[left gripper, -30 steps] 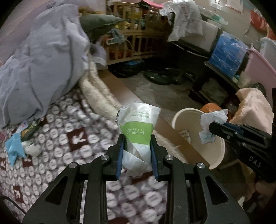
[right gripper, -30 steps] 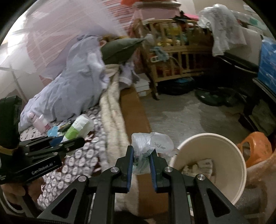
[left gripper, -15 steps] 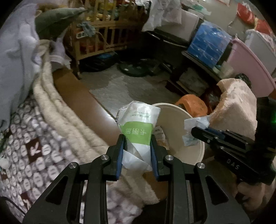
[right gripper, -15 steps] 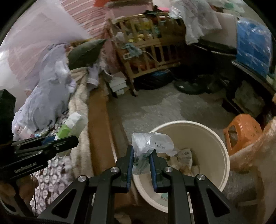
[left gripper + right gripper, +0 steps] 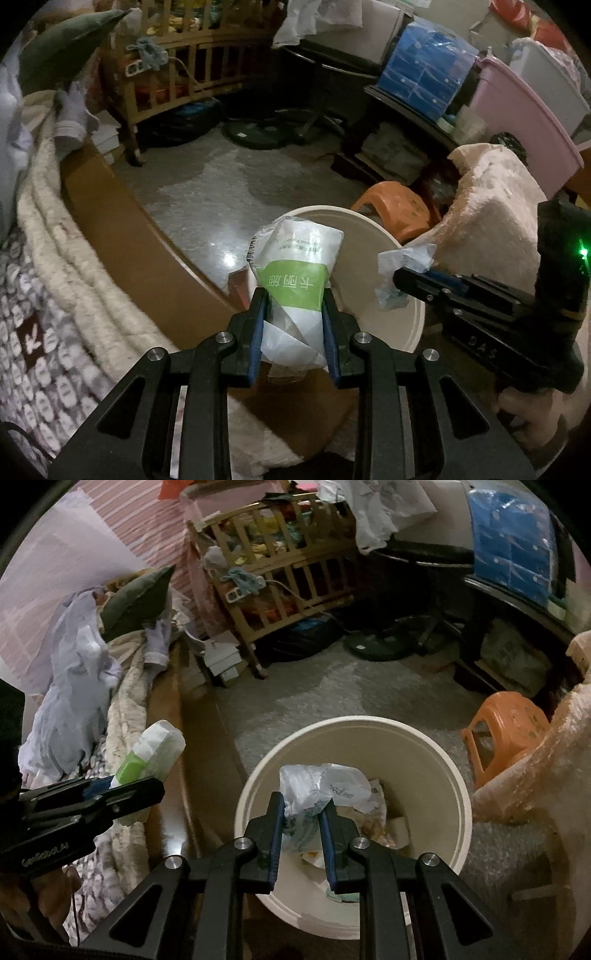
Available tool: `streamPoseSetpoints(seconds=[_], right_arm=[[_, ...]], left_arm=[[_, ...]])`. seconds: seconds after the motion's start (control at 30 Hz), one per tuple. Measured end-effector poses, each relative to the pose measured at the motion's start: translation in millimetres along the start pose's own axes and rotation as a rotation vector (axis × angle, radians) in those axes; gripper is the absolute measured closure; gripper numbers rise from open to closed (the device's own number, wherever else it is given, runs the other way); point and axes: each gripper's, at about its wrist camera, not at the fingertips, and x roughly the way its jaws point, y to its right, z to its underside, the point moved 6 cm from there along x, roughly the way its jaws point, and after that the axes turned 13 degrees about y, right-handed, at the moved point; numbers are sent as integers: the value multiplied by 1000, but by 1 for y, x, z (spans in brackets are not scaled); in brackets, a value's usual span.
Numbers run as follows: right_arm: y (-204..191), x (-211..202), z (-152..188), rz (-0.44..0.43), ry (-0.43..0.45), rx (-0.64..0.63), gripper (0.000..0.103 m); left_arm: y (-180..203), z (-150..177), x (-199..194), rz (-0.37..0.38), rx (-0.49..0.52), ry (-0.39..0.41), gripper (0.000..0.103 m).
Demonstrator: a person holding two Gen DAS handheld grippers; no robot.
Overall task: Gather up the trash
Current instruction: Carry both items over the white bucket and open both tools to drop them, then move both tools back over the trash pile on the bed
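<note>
My left gripper (image 5: 293, 299) is shut on a white tissue pack with a green label (image 5: 295, 273), held over the bed's wooden edge just left of the cream trash bin (image 5: 373, 236). The same pack (image 5: 155, 749) and left gripper (image 5: 123, 788) show at the left of the right wrist view. My right gripper (image 5: 301, 806) is shut on a crumpled clear plastic wrapper (image 5: 325, 784), hanging above the open mouth of the bin (image 5: 255, 782), which holds paper scraps. In the left wrist view that wrapper (image 5: 400, 275) and the right gripper (image 5: 406, 277) sit over the bin's right rim.
An orange stool (image 5: 506, 727) stands right of the bin, beside a fluffy beige cover (image 5: 491, 206). A bed with a patterned blanket (image 5: 33, 321) and wooden side board (image 5: 122, 240) lies left. A wooden crib (image 5: 280, 576), fan base (image 5: 376, 646) and shelves ring the grey floor.
Both grippers swung away from the bed toward the bin and dropped lower. The wrapper now hangs over the bin's mouth and the tissue pack nears its rim. Both grips are unchanged.
</note>
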Motion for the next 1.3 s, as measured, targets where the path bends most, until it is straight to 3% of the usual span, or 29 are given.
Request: streamPoseSetpoints(seconds=[0.07, 0.13, 0.17, 0.2, 0.23, 0.4, 0.93, 1.3], right_arm=[[3, 0, 0, 24, 4, -15, 86], [7, 0, 0, 37, 2, -15, 85], [9, 0, 0, 39, -1, -4, 78], [12, 0, -1, 41, -1, 13, 68], [15, 0, -1, 40, 2, 30, 64], [18, -1, -1, 39, 6, 65, 63], [-44, 6, 1, -48, -17, -7, 63], [-141, 14, 6, -187, -63, -119, 62]], left_arm=[[4, -1, 2, 18, 2, 8, 74], [7, -1, 3, 43, 0, 14, 64], [9, -1, 2, 55, -1, 16, 59], [11, -1, 2, 64, 0, 19, 58], [11, -2, 0, 69, 4, 23, 57], [3, -2, -4, 48, -8, 26, 56], [-72, 13, -45, -136, -78, 47, 56], [-155, 47, -101, -290, -183, 55, 56]])
